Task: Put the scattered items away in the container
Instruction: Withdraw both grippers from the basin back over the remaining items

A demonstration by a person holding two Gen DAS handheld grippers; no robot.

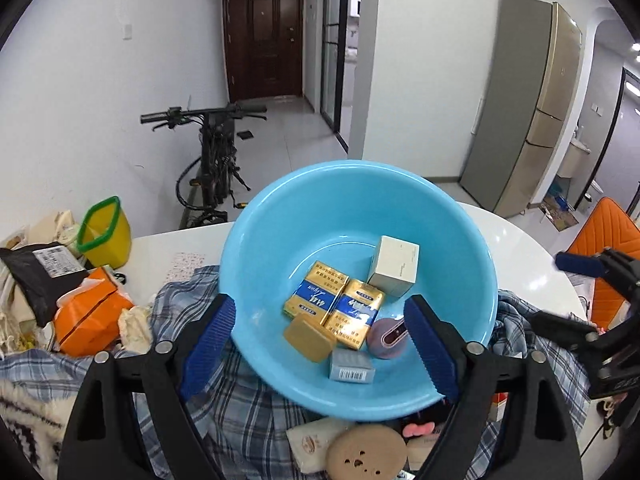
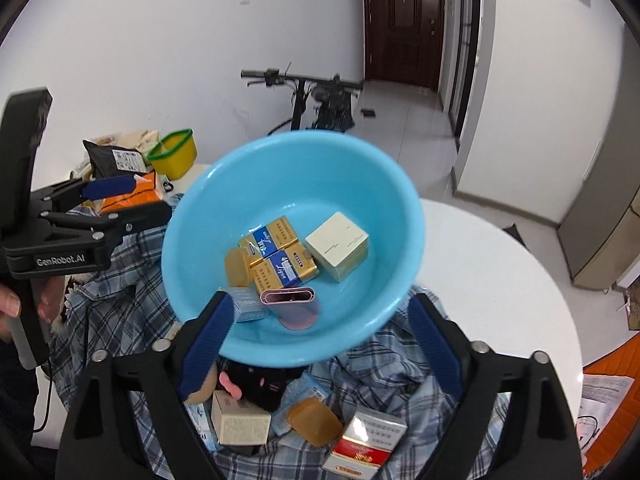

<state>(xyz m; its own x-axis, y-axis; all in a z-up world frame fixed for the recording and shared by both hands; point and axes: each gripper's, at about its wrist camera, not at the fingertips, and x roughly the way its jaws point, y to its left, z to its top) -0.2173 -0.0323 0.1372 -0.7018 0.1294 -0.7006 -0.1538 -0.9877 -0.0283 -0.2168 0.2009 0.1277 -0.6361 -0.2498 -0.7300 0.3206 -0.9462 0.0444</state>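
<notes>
Hovering with jaws spread and empty, the left gripper (image 1: 320, 344) and right gripper (image 2: 316, 344) are facing the round light-blue plastic basin (image 2: 384, 208) at frame centre, while a stiff, light red-and-white cardboard packet (image 2: 362, 446) is lying lower right, best pinched across its flat faces.

We hold left gripper (image 1: 320, 340), black frame, blue ribbed pads, jaws spread, empty. Right gripper (image 2: 318, 340), same build, likewise spread, empty.

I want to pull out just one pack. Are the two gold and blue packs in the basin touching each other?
Touching. The right wrist view shows the two gold and blue packs lying side by side in the blue basin, long edges meeting with no gap.
</notes>
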